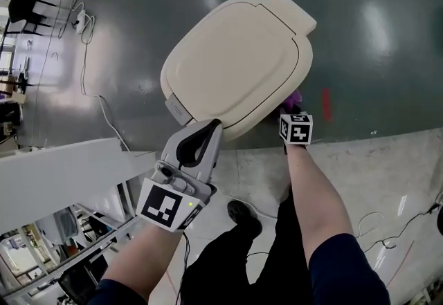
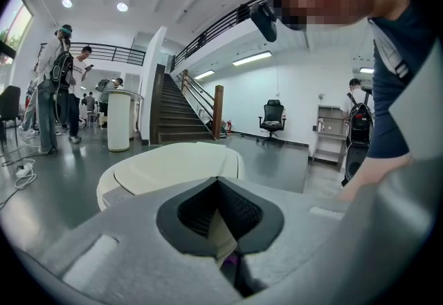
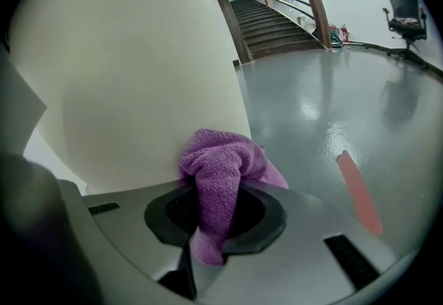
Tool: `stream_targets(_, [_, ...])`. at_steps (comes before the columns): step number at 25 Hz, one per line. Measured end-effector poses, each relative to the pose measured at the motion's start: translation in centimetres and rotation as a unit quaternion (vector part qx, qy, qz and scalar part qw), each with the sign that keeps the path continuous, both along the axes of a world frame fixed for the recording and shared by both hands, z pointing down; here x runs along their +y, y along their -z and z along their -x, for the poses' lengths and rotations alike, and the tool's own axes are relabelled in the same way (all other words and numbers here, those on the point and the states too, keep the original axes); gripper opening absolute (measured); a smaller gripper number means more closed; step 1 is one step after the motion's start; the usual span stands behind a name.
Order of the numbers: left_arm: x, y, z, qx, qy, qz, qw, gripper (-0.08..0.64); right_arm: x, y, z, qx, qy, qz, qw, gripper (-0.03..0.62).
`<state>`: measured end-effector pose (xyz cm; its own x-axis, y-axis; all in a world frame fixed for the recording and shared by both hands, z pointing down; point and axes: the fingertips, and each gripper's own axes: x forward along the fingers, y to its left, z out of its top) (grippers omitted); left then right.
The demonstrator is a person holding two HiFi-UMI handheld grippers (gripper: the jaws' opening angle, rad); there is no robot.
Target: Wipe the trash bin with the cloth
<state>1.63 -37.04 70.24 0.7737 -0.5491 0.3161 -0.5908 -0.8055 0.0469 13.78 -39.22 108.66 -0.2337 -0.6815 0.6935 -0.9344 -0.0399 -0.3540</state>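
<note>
1. Far left: loose white cables [image 1: 86, 25] trail over the glossy grey-green floor [image 1: 131, 13], well apart from the bin.
2. Your left gripper [image 1: 208, 128] sits left of centre, with its tips at the near rim of the bin's lid. Its jaws are drawn together at the tips. A thin cream sliver shows in the slit between the dark pads, and you cannot tell whether anything is pinched there.
3. Centre: the cream plastic trash bin with a flat rounded lid [image 1: 235, 61] stands upright on the floor with its lid down. The lid's square tab points to the far right.
4. Your right gripper [image 3: 216, 194] is low on the bin's near-right side, under the lid's overhang. Its jaws are clamped on the purple knitted cloth [image 3: 221, 165]. The cloth bunches up past the tips, a tail hangs down between the pads, and the wad lies against the bin's curved cream wall.
5. Right: a short red strip [image 1: 326, 104] is marked on the floor, near the cloth but not touching it.
6. Near edge: a paler grey floor band [image 1: 387, 165] runs under your arms.
</note>
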Motion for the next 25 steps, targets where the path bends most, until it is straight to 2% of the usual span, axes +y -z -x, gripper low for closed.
stream_targets(3, [0.0, 0.1, 0.1, 0.004, 0.007, 0.0, 1.0, -0.012, 0.1, 2.8, 0.4, -0.015, 0.002, -0.021, 1.0, 0.077])
stream_targets(9, [0.1, -0.4, 0.2, -0.023, 0.003, 0.018, 0.9996, -0.012, 0.9, 12.6, 1.2, -0.053, -0.008, -0.084, 0.995, 0.077])
stream_targets(18, [0.0, -0.3, 0.1, -0.037, -0.001, 0.027, 0.999, -0.012, 1.7, 26.7, 1.6, -0.087, -0.011, -0.175, 0.981, 0.077])
stream_targets(21, [0.0, -0.2, 0.1, -0.035, 0.0, 0.029, 0.999, -0.012, 2.1, 28.4, 2.1, -0.095, -0.016, -0.185, 0.978, 0.077])
stream_targets(25, [0.0, -0.2, 0.0, -0.025, 0.001, 0.029, 0.9993, -0.012, 2.3, 26.5, 3.2, -0.081, -0.007, -0.183, 0.98, 0.077])
